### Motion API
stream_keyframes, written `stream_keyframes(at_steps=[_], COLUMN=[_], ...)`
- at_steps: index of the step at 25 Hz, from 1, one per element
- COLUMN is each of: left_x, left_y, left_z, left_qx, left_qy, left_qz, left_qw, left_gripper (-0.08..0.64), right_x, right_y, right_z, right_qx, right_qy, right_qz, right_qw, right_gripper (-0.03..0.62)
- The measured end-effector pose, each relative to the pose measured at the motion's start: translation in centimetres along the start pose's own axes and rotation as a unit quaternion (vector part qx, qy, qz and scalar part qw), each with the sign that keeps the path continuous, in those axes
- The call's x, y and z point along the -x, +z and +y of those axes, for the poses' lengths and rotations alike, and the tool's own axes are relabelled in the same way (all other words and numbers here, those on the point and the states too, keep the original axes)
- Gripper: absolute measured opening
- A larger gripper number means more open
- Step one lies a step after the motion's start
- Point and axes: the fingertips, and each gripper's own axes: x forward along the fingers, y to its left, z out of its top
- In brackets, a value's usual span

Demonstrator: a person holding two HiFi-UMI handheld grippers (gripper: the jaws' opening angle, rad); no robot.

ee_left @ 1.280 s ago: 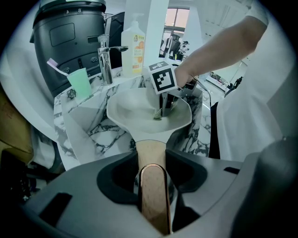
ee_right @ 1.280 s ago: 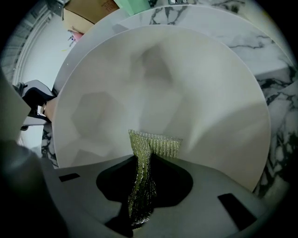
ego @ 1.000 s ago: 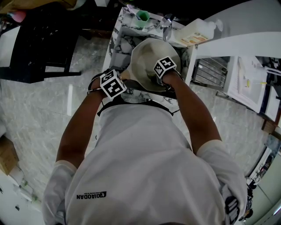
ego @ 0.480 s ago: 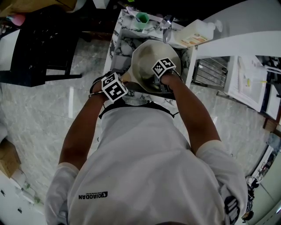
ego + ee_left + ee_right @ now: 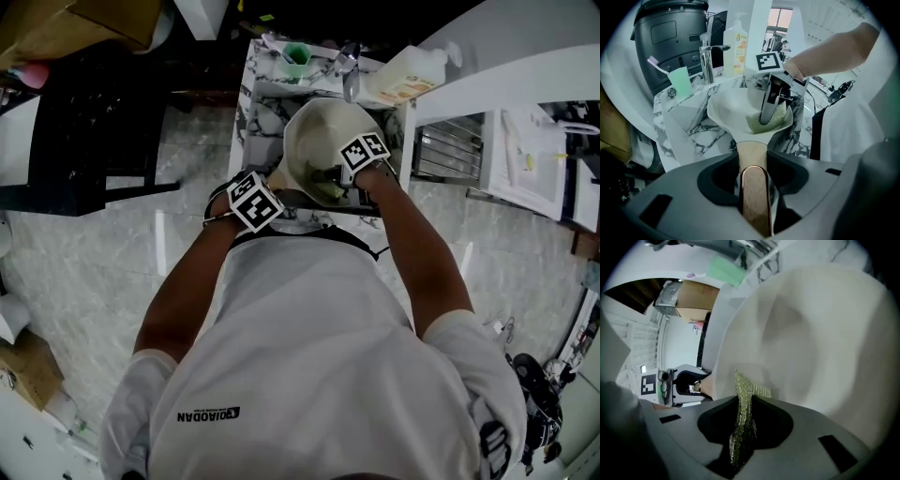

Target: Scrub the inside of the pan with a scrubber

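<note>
- Left gripper view: the left gripper (image 5: 754, 185) has its jaws clamped on the wooden handle (image 5: 751, 157) of the cream pan (image 5: 729, 110), which sits in the marble sink (image 5: 689, 131).
- Right gripper view: the right gripper (image 5: 743, 423) pinches a green mesh scrubber (image 5: 749, 390), pressed against the pan's inside near the handle.
- A faucet (image 5: 706, 56), green cup (image 5: 680, 80) and soap bottle (image 5: 736, 44) stand behind the basin.
</note>
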Motion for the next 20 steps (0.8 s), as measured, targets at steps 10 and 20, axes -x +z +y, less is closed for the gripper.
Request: stream_keyframes(at_steps=[10,20], left_x=[-0.1,0.6], left_y=[0.1,0.7], left_z=[-0.3,-0.2], left_qx=[0.015,0.018], left_qy=[-0.015,0.0], left_qz=[0.002,-0.024], left_qw=[0.9998,0.9996], left_gripper=[0.195,0.193], right_x=[7.6,14.2], right_y=[1.1,-2.6], right_z=[5.8,13.2], right_qx=[0.041,0.092], right_qy=[-0.005,-0.028], right_qz=[-0.294,-0.503], right_qw=[0.955,0.859], right_gripper=[0.084,0.084])
